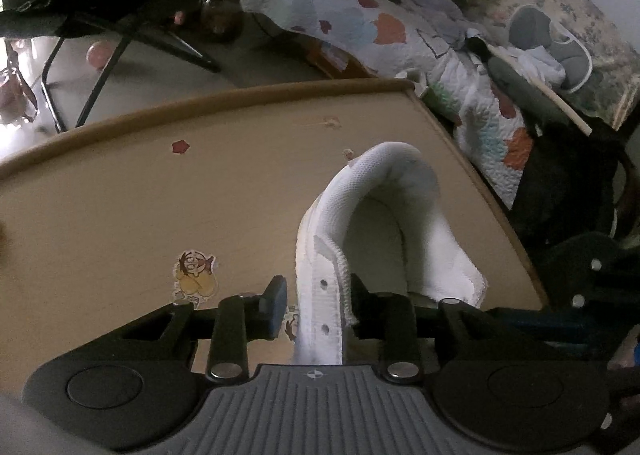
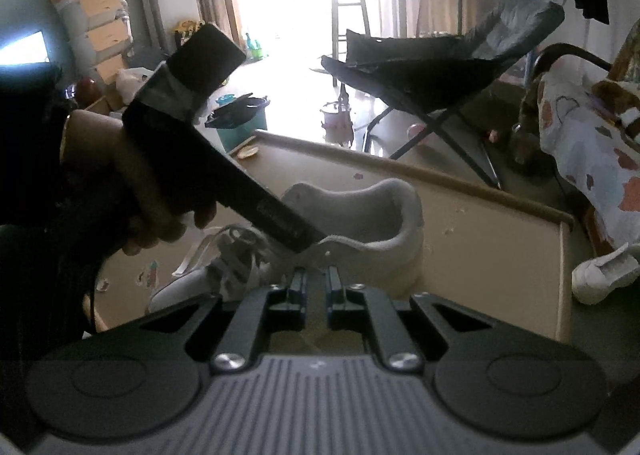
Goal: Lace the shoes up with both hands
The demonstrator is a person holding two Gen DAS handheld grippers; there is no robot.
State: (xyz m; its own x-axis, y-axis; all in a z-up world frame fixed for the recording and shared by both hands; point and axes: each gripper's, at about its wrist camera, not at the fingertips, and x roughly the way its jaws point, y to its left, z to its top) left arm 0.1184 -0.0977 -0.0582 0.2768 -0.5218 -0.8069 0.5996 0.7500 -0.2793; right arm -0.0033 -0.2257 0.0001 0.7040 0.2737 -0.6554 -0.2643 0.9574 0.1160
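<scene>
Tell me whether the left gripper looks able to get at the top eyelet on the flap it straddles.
Probably yes. The left gripper has its jaws standing either side of the white shoe's eyelet flap, and the top eyelet sits bare, with no lace through it and nothing covering it.

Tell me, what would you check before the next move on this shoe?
1. Shoe standing upright on the table: ok.
2. Eyelet flap sits between the left gripper fingers: ok.
3. Left pads pressing the flap: not ok, a gap shows on one side.
4. Top eyelets empty, ready for threading: ok.
5. Lace end held in the nearly closed right gripper: cannot tell.
</scene>
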